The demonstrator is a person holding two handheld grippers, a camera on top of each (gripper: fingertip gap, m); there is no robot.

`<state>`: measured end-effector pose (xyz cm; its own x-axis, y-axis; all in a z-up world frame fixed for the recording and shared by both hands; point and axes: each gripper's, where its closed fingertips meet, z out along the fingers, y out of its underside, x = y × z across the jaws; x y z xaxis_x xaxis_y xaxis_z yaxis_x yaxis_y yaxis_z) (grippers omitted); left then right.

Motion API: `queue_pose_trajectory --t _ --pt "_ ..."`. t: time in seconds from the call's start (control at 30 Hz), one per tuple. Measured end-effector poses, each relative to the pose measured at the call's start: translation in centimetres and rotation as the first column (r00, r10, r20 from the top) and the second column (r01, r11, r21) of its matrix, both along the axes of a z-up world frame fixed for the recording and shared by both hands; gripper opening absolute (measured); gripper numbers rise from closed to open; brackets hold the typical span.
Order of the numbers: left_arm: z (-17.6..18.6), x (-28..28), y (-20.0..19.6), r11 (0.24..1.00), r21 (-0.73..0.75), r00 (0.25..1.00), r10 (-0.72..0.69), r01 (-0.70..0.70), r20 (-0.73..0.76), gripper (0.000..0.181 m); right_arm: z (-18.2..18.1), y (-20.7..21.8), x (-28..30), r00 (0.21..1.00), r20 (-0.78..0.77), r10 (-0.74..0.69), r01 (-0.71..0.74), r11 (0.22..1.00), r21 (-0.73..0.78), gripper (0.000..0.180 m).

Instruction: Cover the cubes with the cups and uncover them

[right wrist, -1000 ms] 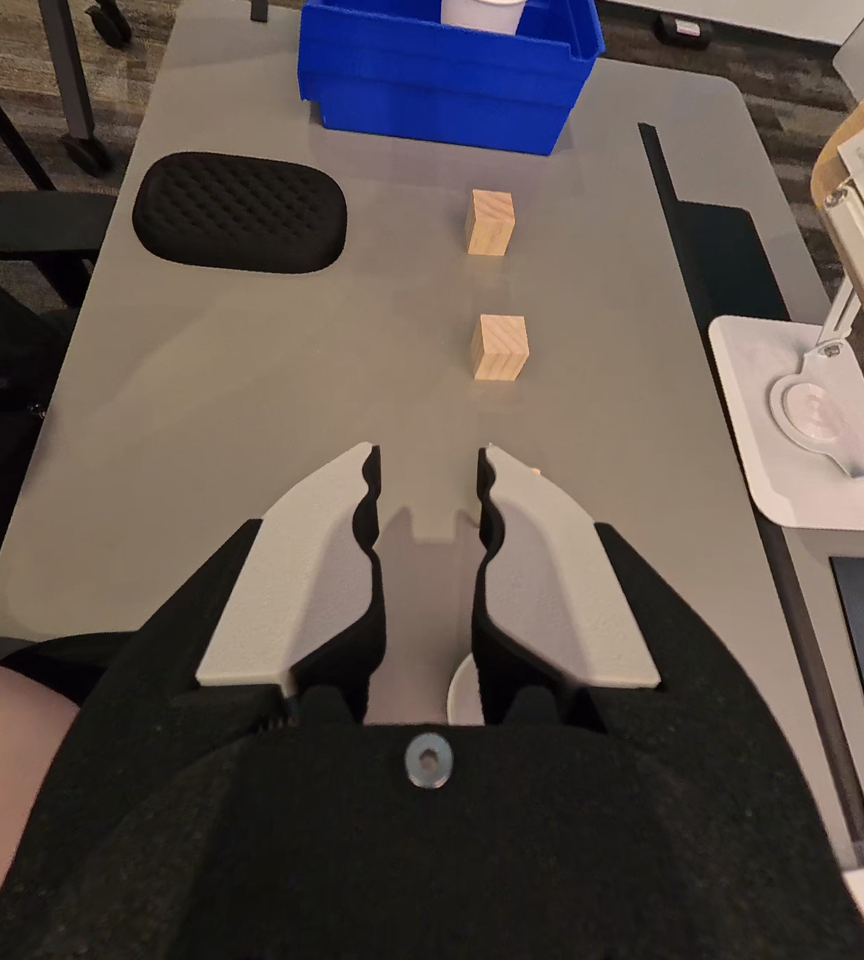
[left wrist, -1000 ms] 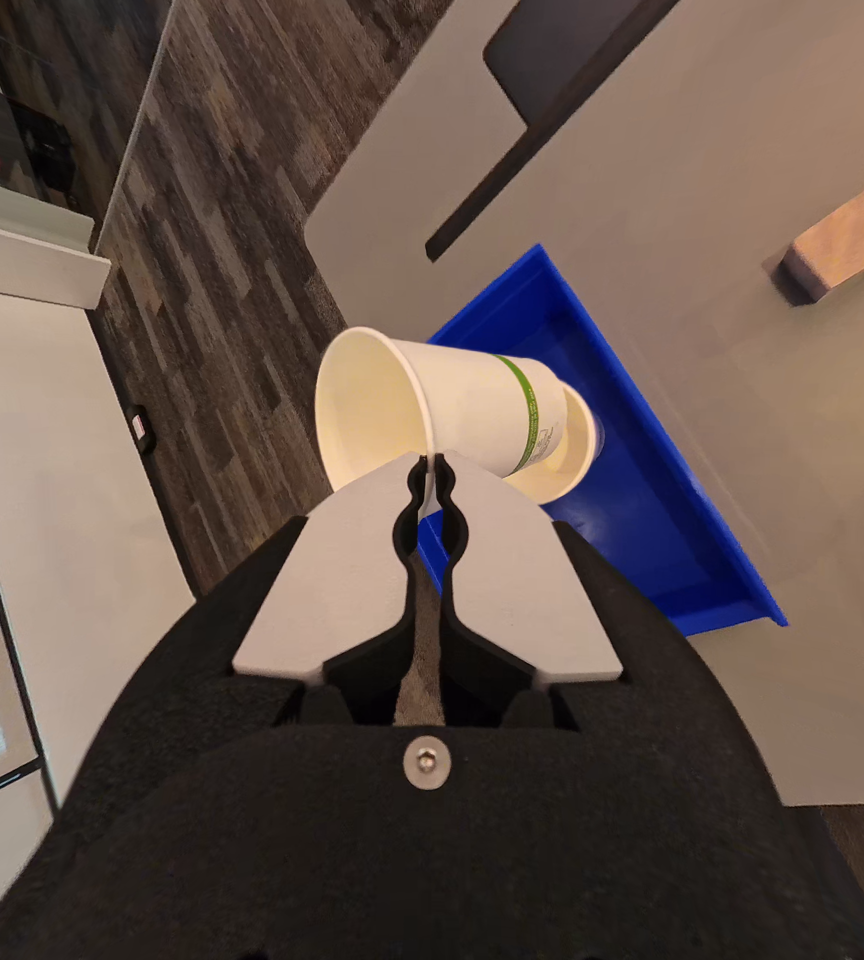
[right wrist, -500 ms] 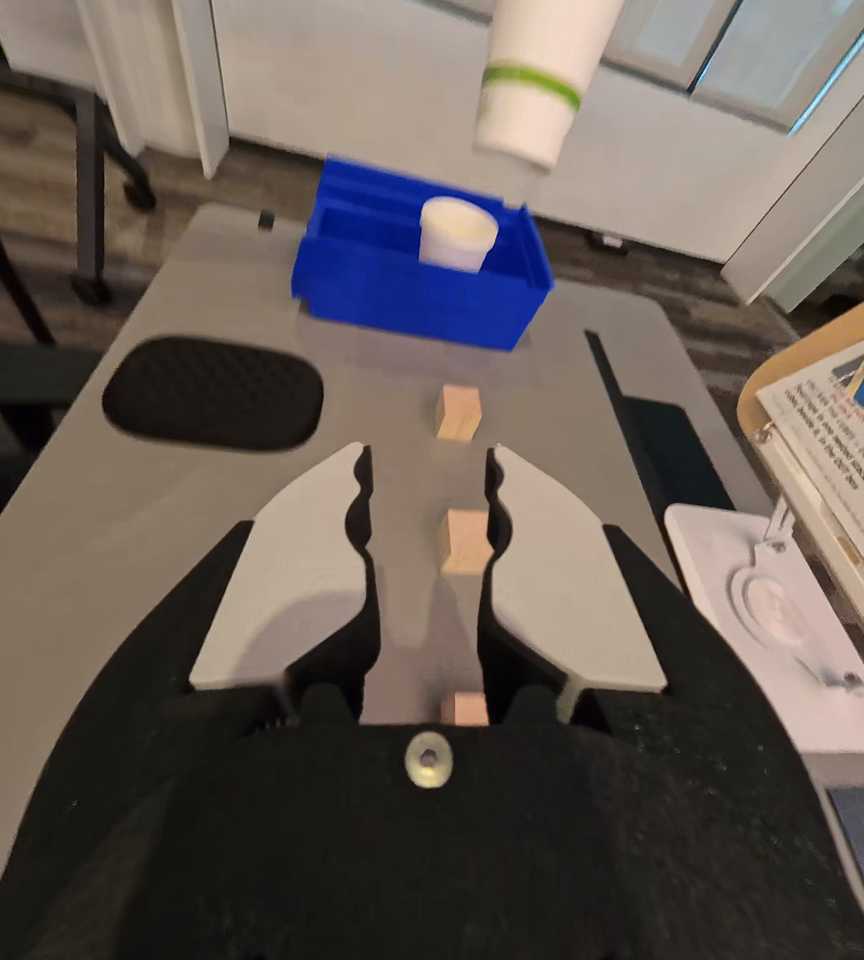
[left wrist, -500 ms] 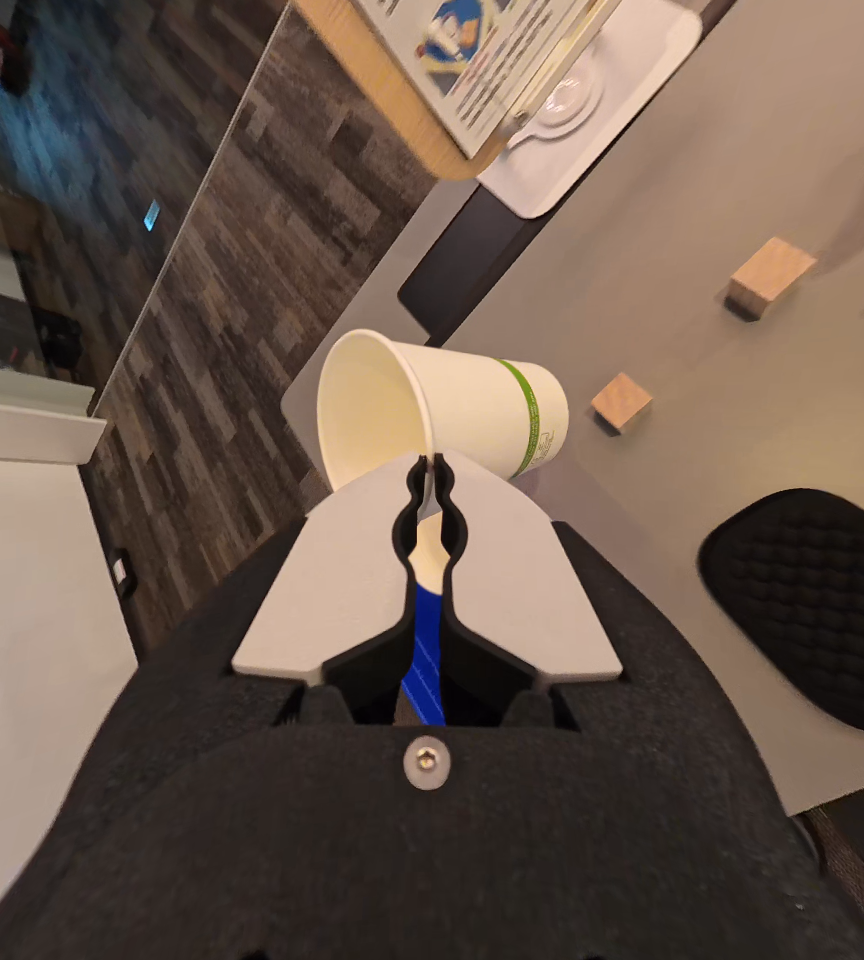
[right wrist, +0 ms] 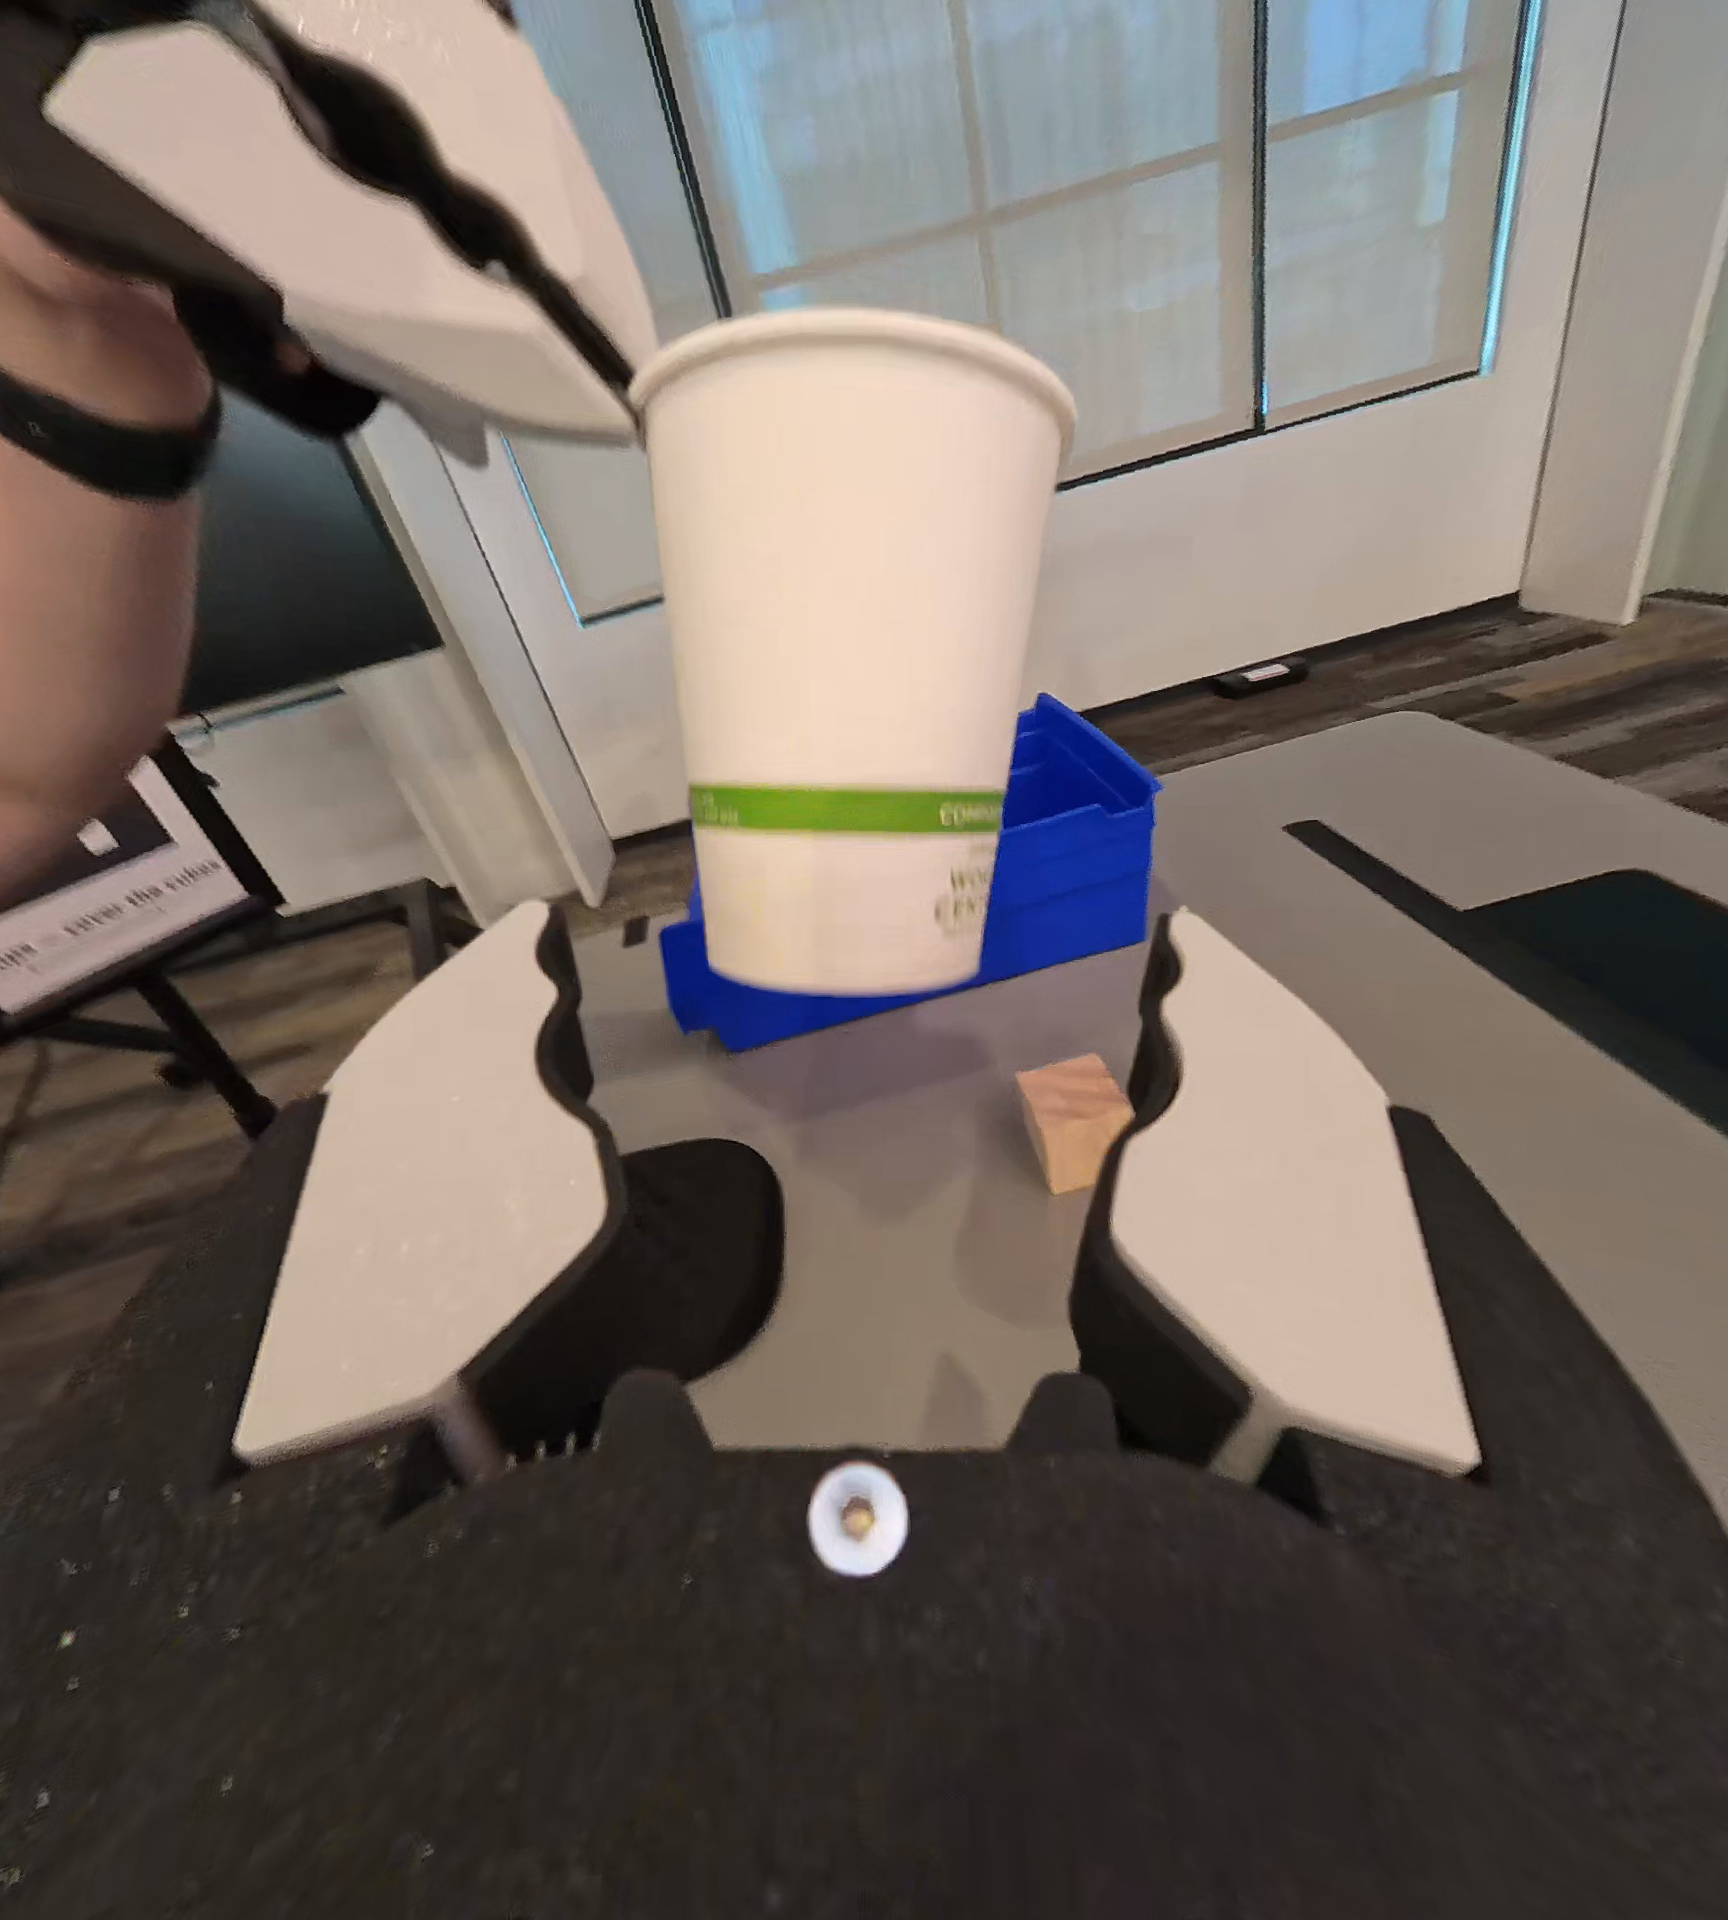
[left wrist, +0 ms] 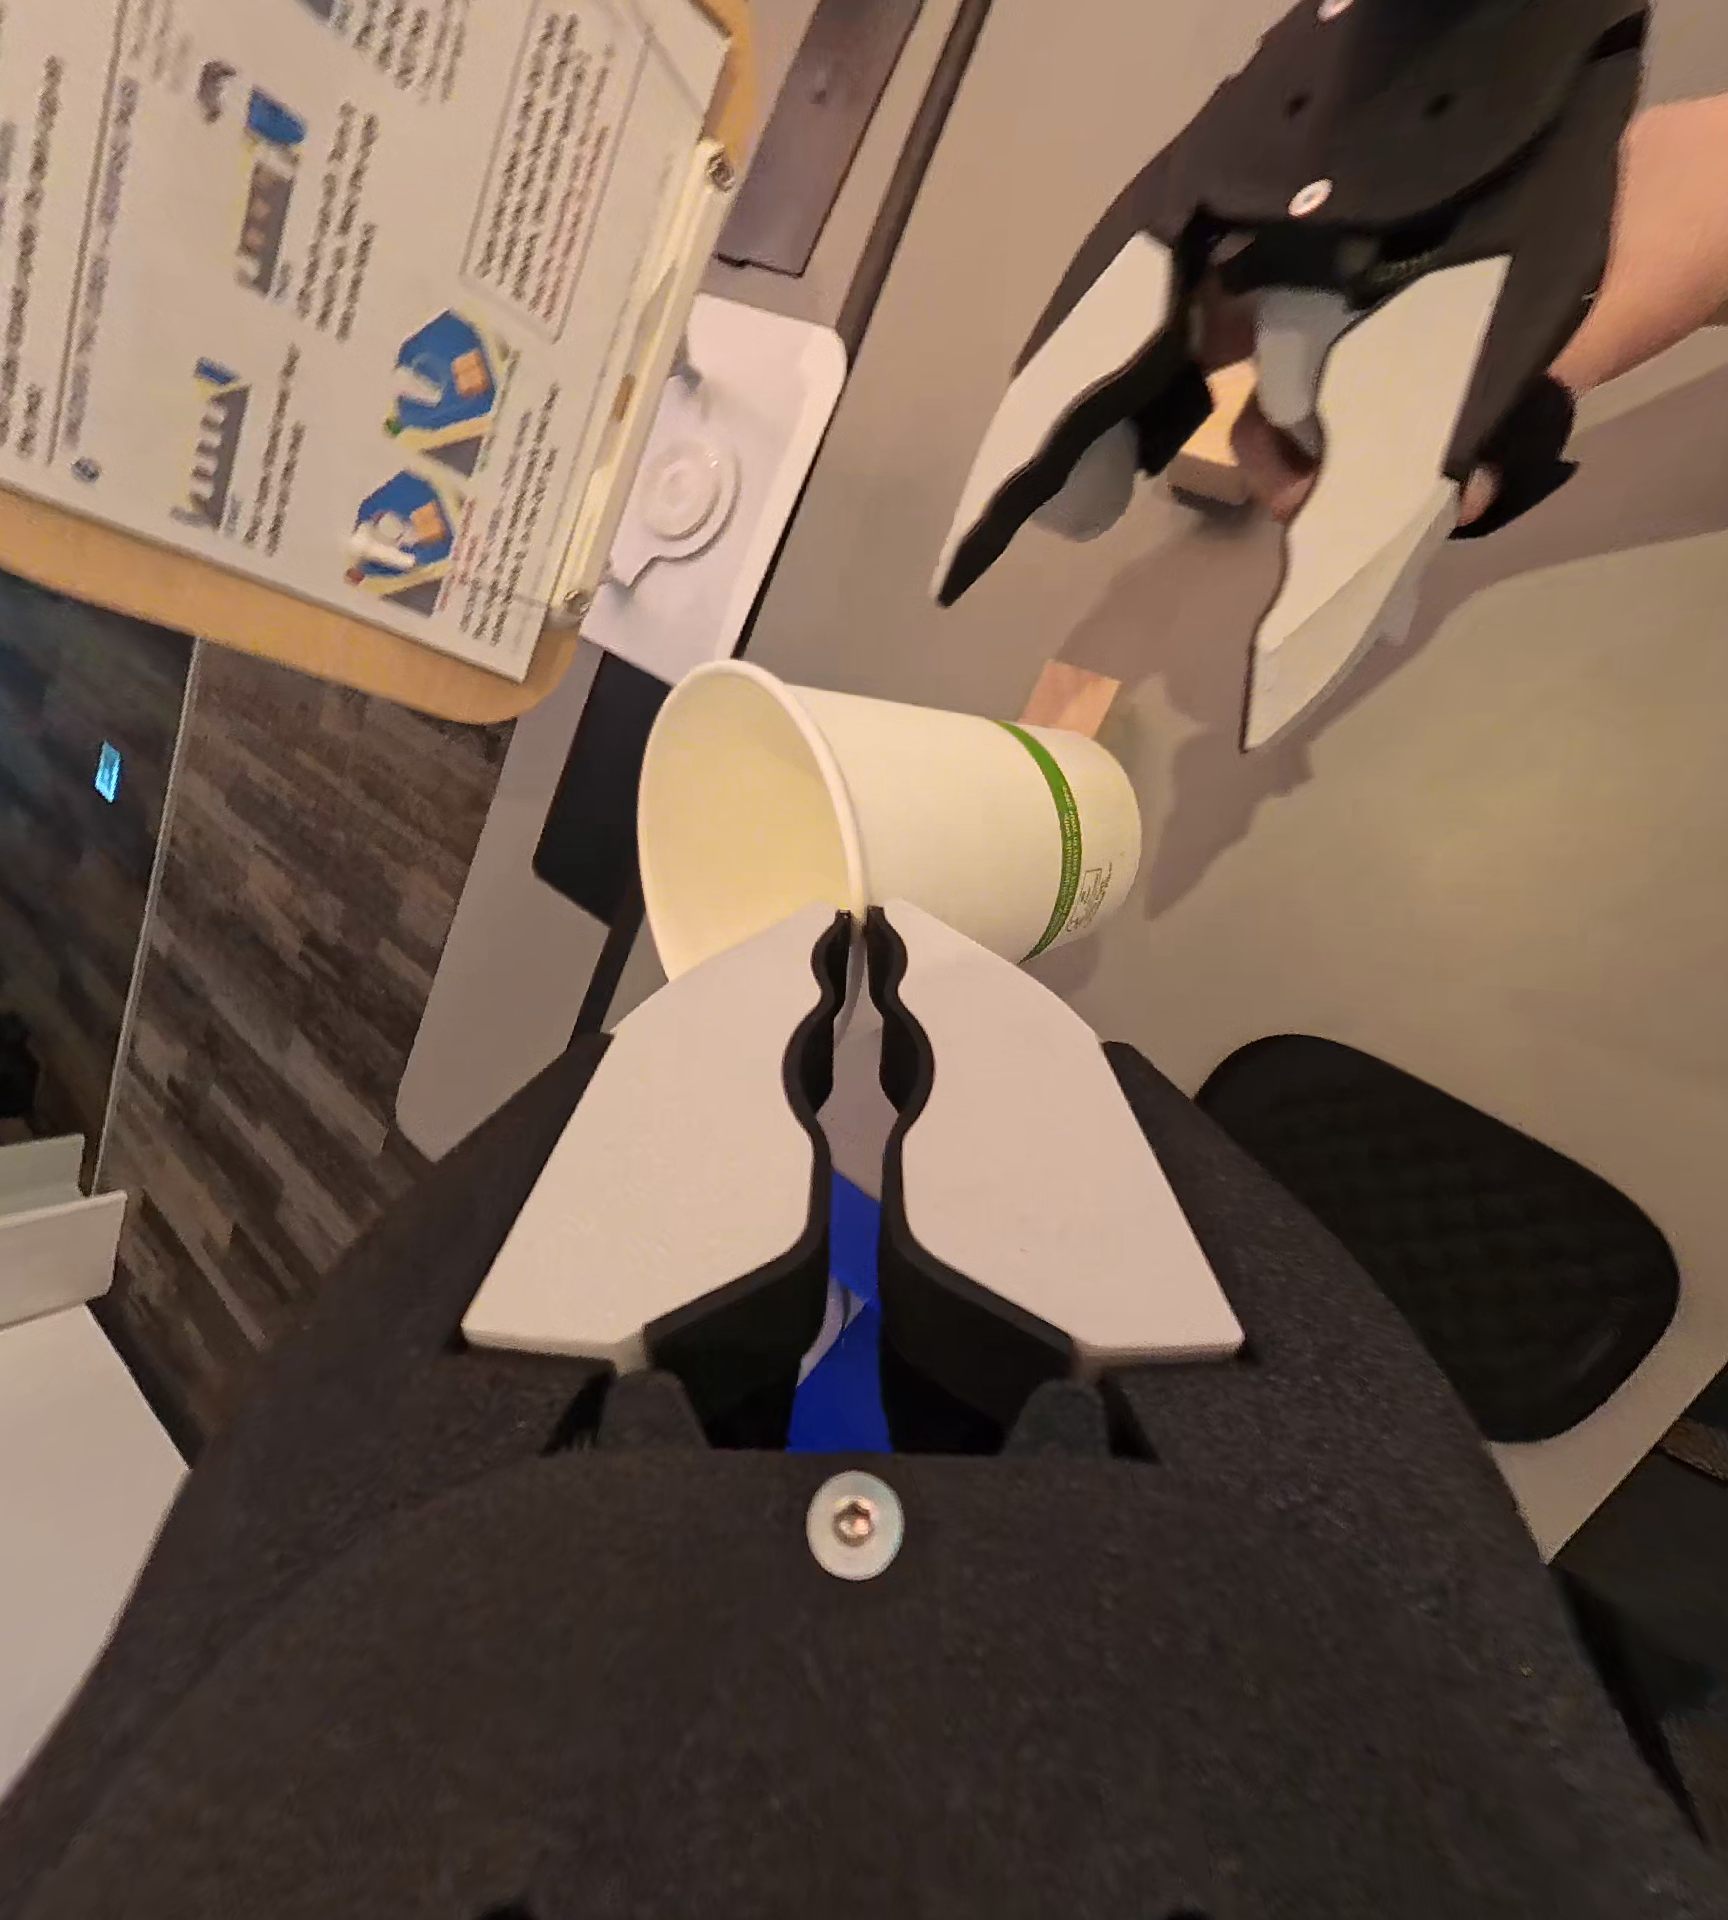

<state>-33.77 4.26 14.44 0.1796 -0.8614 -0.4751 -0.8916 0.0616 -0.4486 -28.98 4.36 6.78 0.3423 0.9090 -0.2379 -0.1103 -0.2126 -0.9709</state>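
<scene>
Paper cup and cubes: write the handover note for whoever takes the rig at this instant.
Left gripper: shut on the rim of the paper cup, held in the air, mouth up, above the table.
Right gripper: open, empty, facing the cup.
Wooden cube: on the table, uncovered, in front of the blue bin. Left wrist view shows two cubes beyond the cup.
Done: cup picked up.
Left: invert the cup over a cube, cover the others, then uncover all.

Blue bin [right wrist: 1078, 862], black pad [left wrist: 1442, 1226], grey table [right wrist: 1359, 831]
</scene>
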Motion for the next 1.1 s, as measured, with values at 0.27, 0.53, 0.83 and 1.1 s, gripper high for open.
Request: queue_pose_trajectory --t 0.27,0.53,0.83,1.1 --pt "-1.2 4.1 -1.8 0.995 -0.019 0.995 -0.096 0.096 -0.004 0.003 -1.7 -0.2 -1.2 0.995 0.099 0.02 -0.019 1.0 -0.016 0.107" --pt "-2.6 4.9 -3.0 0.99 -0.094 0.994 -0.109 0.109 0.005 0.009 -3.0 -1.0 -1.3 0.971 0.223 0.089 -0.087 0.996 -0.022 0.081" --pt "-4.7 5.8 -5.3 0.955 -0.238 0.983 -0.156 0.175 0.097 0.007 -3.7 -1.5 0.1 0.905 0.424 0.039 -0.101 0.987 0.125 0.082" --pt "-2.7 4.9 -7.2 0.955 -0.161 0.884 -0.155 0.248 0.441 0.002 -1.4 -2.1 1.3 0.931 0.364 0.008 -0.11 0.959 0.261 0.097"
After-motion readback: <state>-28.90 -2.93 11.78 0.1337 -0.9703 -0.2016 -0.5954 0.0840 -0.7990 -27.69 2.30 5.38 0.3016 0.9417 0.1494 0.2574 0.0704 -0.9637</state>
